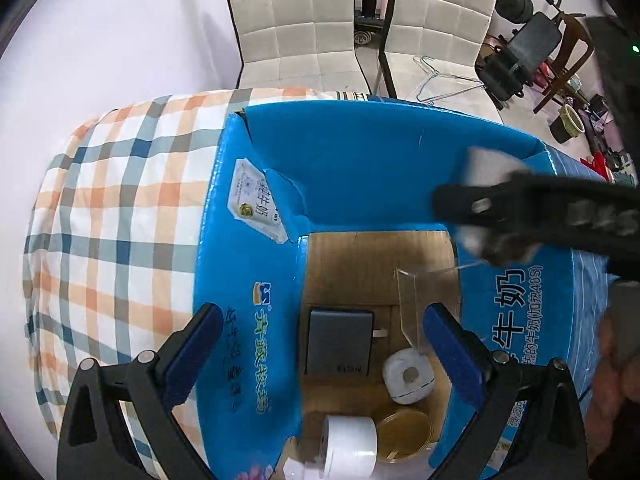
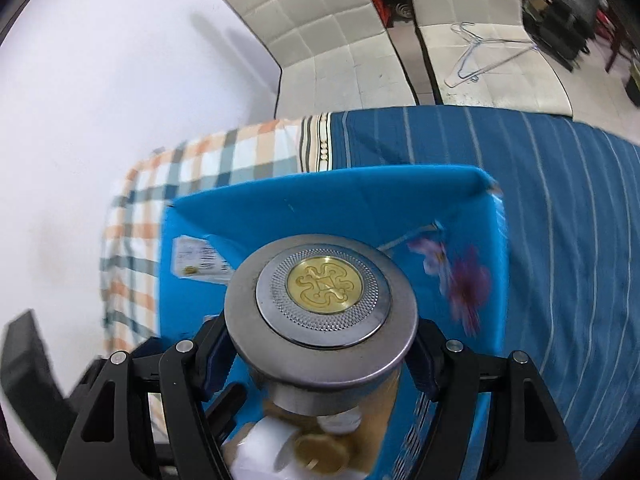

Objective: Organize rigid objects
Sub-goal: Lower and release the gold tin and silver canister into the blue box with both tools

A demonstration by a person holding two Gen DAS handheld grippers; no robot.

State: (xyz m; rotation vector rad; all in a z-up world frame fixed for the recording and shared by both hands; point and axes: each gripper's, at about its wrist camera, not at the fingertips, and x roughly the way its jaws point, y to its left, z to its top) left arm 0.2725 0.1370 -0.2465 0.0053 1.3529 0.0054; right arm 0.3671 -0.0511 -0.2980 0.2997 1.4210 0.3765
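An open blue cardboard box (image 1: 360,168) lies under my left gripper (image 1: 326,354), whose jaws stand wide open with nothing between them. On the box's brown floor lie a grey flat device (image 1: 338,340), a white round piece (image 1: 408,376), a white tape roll (image 1: 352,444), an amber roll (image 1: 404,432) and a clear plastic stand (image 1: 408,304). My right gripper (image 2: 320,360) is shut on a round grey metal tin (image 2: 320,300) with a gold emblem, held over the blue box (image 2: 340,200). In the left wrist view one black finger (image 1: 500,204) of it shows blurred with the tin (image 1: 486,168).
The box rests on a checked cloth (image 1: 120,208) beside a blue striped cloth (image 2: 560,220). Two white padded chairs (image 1: 296,24) stand behind, one with a wire hanger (image 2: 476,56) on its seat. A hand (image 1: 616,364) shows at the right edge. Clutter fills the far right floor.
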